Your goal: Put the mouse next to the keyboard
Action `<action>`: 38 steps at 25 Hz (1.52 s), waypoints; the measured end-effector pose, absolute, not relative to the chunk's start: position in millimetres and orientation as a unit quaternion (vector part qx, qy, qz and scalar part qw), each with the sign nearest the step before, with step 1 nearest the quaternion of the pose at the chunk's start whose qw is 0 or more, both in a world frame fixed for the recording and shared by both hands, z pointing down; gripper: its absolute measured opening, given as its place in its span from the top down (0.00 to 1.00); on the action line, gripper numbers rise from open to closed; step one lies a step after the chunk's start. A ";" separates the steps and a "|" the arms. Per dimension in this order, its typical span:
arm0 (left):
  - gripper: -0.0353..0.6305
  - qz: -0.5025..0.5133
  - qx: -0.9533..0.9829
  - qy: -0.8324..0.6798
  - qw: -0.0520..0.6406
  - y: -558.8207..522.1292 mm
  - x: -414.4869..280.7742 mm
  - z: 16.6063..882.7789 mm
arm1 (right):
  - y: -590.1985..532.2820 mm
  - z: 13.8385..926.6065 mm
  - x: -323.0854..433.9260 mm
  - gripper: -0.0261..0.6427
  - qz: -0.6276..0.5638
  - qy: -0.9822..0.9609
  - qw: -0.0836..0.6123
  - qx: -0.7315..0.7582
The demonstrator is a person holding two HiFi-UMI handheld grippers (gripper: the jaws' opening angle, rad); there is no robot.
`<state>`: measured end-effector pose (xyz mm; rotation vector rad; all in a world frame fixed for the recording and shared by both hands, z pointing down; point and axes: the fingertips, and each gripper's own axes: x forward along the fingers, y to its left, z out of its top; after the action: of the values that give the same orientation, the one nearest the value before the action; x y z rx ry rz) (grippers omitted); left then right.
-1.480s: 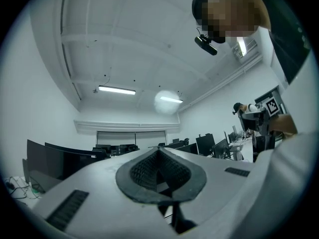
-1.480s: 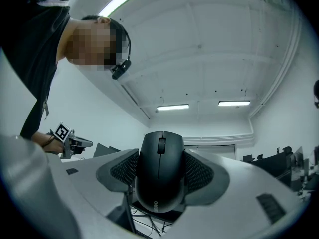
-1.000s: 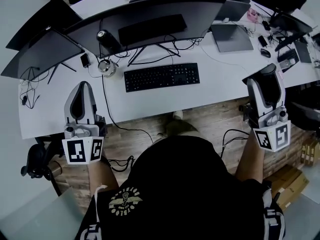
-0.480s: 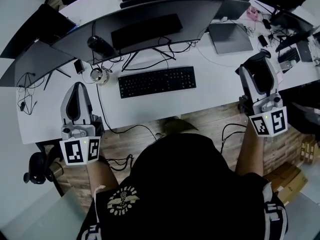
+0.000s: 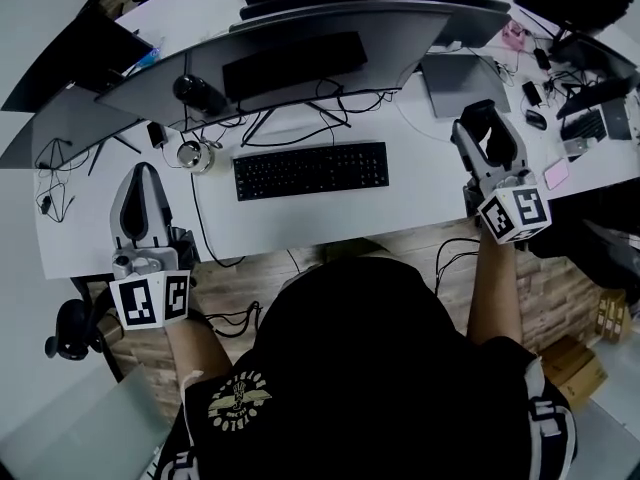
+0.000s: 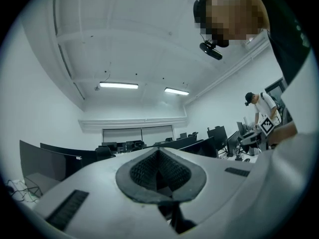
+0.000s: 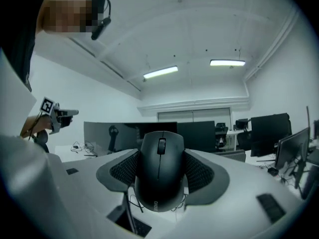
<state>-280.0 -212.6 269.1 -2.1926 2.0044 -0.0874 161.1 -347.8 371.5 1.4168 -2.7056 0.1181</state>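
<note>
Nearest us are two tools. The left tool [image 5: 140,180] hangs by the front edge of the surface [image 5: 420,193], its jaws together with nothing between them. The right tool [image 5: 487,128] grips the one black mouse [image 7: 159,171] by its sides, the pads pressing on either flank. It holds the mouse raised over the surface, to the right of the keyboard [image 5: 310,170] and apart from it.

We judge the pickup done. What is left is to lower the mouse just beside the keyboard's right end and release it.

Farther back we count one keyboard before us, one wide curved monitor [image 5: 330,38] behind it and one closed grey laptop [image 5: 462,76] at its right.
</note>
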 end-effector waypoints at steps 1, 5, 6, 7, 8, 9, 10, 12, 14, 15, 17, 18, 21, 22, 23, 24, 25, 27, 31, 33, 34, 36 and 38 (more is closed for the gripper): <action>0.94 -0.031 -0.733 0.674 0.086 -214.0 -278.9 267.8 | -354.3 386.9 163.7 0.53 0.050 -0.884 0.048 0.463; 0.94 -0.033 -0.724 0.683 0.093 -219.4 -273.9 260.4 | -372.8 443.3 174.5 0.53 0.096 -0.876 0.082 0.465; 0.94 -0.034 -0.722 0.685 0.095 -221.1 -271.7 258.9 | -376.3 453.7 177.0 0.53 0.104 -0.875 0.090 0.464; 0.94 -0.034 -0.721 0.685 0.096 -223.0 -269.2 258.2 | -379.7 463.1 179.3 0.53 0.111 -0.873 0.097 0.464; 0.94 -0.036 -0.721 0.685 0.097 -224.5 -266.8 258.4 | -382.8 472.0 181.5 0.53 0.117 -0.872 0.103 0.464; 0.94 -0.038 -0.721 0.685 0.097 -225.6 -264.8 259.4 | -385.6 480.7 183.4 0.53 0.123 -0.870 0.108 0.465; 0.94 -0.041 -0.721 0.685 0.096 -226.3 -263.3 261.0 | -387.8 489.2 185.1 0.53 0.129 -0.868 0.113 0.466; 0.94 -0.047 -0.721 0.685 0.094 -226.8 -262.6 263.7 | -391.3 505.4 187.7 0.53 0.142 -0.863 0.124 0.469; 0.94 -0.049 -0.718 0.688 0.094 -226.4 -264.9 263.1 | -393.9 521.4 187.6 0.53 0.154 -0.859 0.137 0.469; 0.94 -0.048 -0.717 0.689 0.095 -225.9 -266.3 261.7 | -394.5 529.9 186.6 0.53 0.160 -0.857 0.144 0.468; 0.94 -0.046 -0.716 0.690 0.097 -225.3 -268.1 259.0 | -393.9 549.3 183.8 0.53 0.175 -0.853 0.158 0.466; 0.94 -0.044 -0.717 0.689 0.098 -225.5 -268.9 258.5 | -392.4 560.6 182.1 0.53 0.184 -0.850 0.166 0.465; 0.94 -0.042 -0.722 0.684 0.097 -229.0 -273.9 260.1 | -384.6 598.1 176.1 0.53 0.213 -0.837 0.194 0.465; 0.94 -0.039 -0.724 0.683 0.095 -231.2 -276.5 260.2 | -382.4 610.9 174.2 0.53 0.223 -0.832 0.206 0.465; 0.94 -0.036 -0.725 0.681 0.093 -233.6 -279.3 259.5 | -380.2 623.6 172.5 0.53 0.234 -0.825 0.217 0.466; 0.94 -0.032 -0.728 0.679 0.092 -235.8 -281.6 258.0 | -377.5 636.1 171.1 0.53 0.247 -0.818 0.228 0.466; 0.94 -0.030 -0.730 0.676 0.092 -237.6 -283.5 256.0 | -374.2 648.6 170.2 0.53 0.260 -0.811 0.238 0.467; 0.94 -0.028 -0.734 0.672 0.095 -240.6 -287.1 252.2 | -367.9 671.7 169.2 0.53 0.280 -0.797 0.260 0.467; 0.94 -0.032 -0.736 0.669 0.099 -243.6 -296.4 248.8 | -359.2 708.6 167.1 0.53 0.306 -0.773 0.300 0.467; 0.94 -0.039 -0.735 0.670 0.097 -242.8 -303.9 249.6 | -353.7 728.0 165.2 0.53 0.322 -0.761 0.317 0.466; 0.94 -0.041 -0.733 0.672 0.096 -241.6 -308.1 250.3 | -350.8 738.9 163.7 0.53 0.329 -0.757 0.325 0.462; 0.94 -0.045 -0.730 0.676 0.094 -238.7 -316.1 252.4 | -346.0 758.3 160.8 0.53 0.339 -0.752 0.340 0.452; 0.94 -0.049 -0.726 0.680 0.091 -235.7 -323.0 254.4 | -340.9 772.8 159.6 0.53 0.342 -0.747 0.356 0.444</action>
<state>-323.0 -235.7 254.4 -2.1571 2.0194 -0.1448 159.6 -340.9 772.8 1.1468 -1.9305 0.8843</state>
